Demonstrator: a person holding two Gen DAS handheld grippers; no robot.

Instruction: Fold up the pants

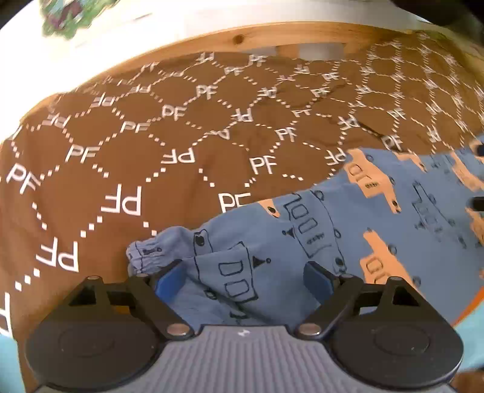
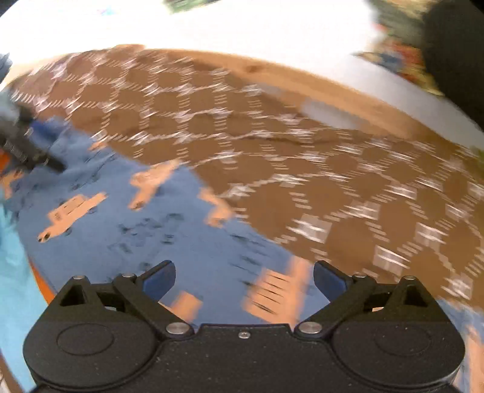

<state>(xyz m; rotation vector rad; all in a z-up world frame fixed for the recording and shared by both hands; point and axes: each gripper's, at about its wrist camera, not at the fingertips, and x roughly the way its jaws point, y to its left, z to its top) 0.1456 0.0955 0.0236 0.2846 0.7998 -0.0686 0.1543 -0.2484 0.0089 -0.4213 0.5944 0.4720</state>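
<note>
Blue pants [image 1: 378, 217] with orange and outlined truck prints lie on a brown "PF" patterned cover [image 1: 121, 157]. My left gripper [image 1: 245, 275] is open over a bunched fold of the pants near the elastic cuff [image 1: 145, 257], with fabric lying between its blue pads. In the blurred right wrist view the pants [image 2: 151, 223] spread out flat, and my right gripper [image 2: 245, 275] is open just above them. The left gripper shows at the far left edge of the right wrist view [image 2: 27, 151].
The brown cover [image 2: 332, 181] lies over a wooden bed frame [image 1: 272, 36]. White floor lies beyond the frame [image 2: 242, 27]. A light blue and orange surface edges the cover [image 2: 15, 272]. A dark shape sits at the top right [image 2: 453, 60].
</note>
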